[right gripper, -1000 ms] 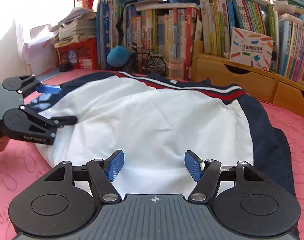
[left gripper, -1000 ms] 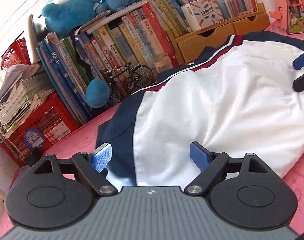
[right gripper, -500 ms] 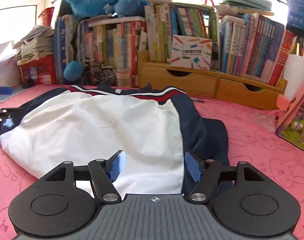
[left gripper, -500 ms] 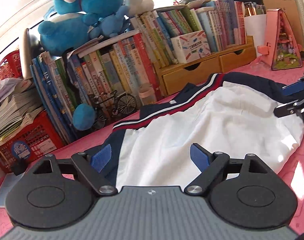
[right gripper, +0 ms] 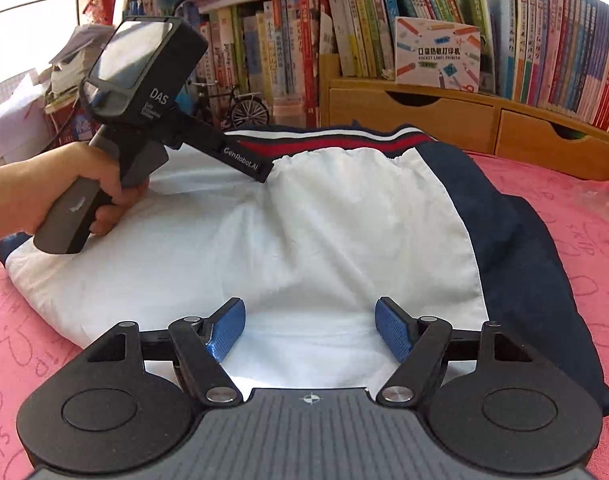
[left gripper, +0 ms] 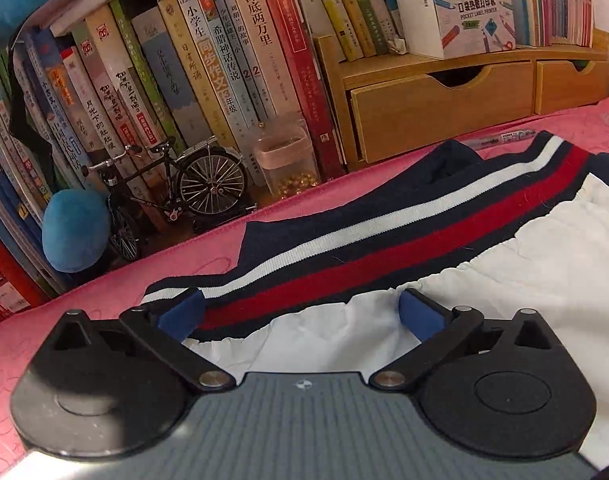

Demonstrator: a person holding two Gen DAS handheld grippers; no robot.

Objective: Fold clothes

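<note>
Hidden and cut-off parts

The jacket (right gripper: 304,216) runs under the right gripper's body; the left gripper's (right gripper: 264,174) fingertips are hidden.

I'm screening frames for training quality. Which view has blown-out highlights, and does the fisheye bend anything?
Right wrist view: the window at upper left is blown out white. Left wrist view: dimmer, the books lean and curve strongly leftward; the striped hem stays sharp.

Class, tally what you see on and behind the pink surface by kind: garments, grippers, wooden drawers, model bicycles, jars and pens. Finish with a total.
Garments: 1, the white and navy garment
Grippers: 2, the left gripper and the right gripper
Wooden drawers: 2, one drawer beside the other
Model bicycles: 1, the model bicycle
Jars: 1, the jar
Pens: 1, the pen
Total: 8
</note>
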